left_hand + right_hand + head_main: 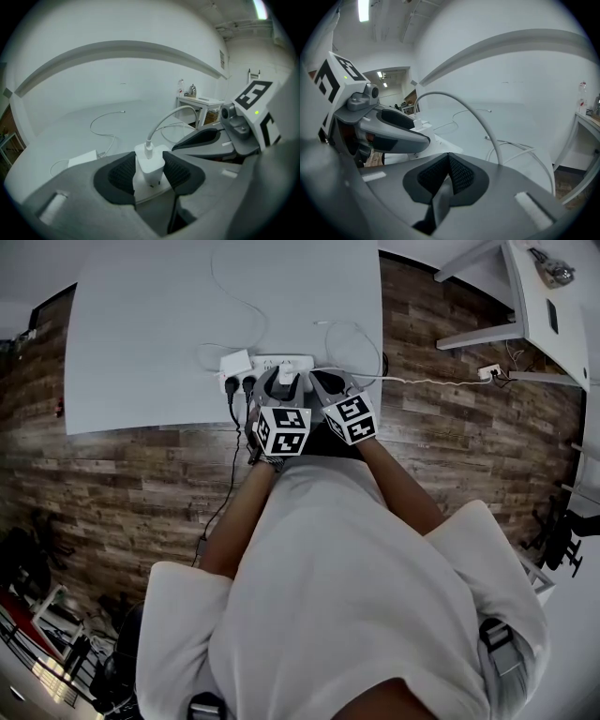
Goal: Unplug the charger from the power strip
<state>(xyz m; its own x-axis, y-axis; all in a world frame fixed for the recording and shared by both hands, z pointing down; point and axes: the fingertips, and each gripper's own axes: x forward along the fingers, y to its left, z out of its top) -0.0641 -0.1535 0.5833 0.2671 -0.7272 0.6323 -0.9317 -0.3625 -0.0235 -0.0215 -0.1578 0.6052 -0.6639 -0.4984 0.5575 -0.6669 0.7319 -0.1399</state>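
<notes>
A white charger (150,164) stands in the white power strip (267,362) at the near edge of the white table (141,334). A white cable (164,122) rises from its top and arcs away to the right. My left gripper (150,172) is shut on the charger, a black pad against each side. A thin dark gap shows under the charger's base. In the head view the charger (287,374) sits between the left gripper's (286,382) fingers. My right gripper (449,171) is shut with nothing in it, and lies close beside the left one over the strip's right end (325,383).
A white adapter (234,363) and two black plugs (239,385) occupy the strip's left end, with dark cords hanging over the table edge. Loose white cables (101,124) curl on the table behind. A white desk (548,315) stands at the far right on the wooden floor.
</notes>
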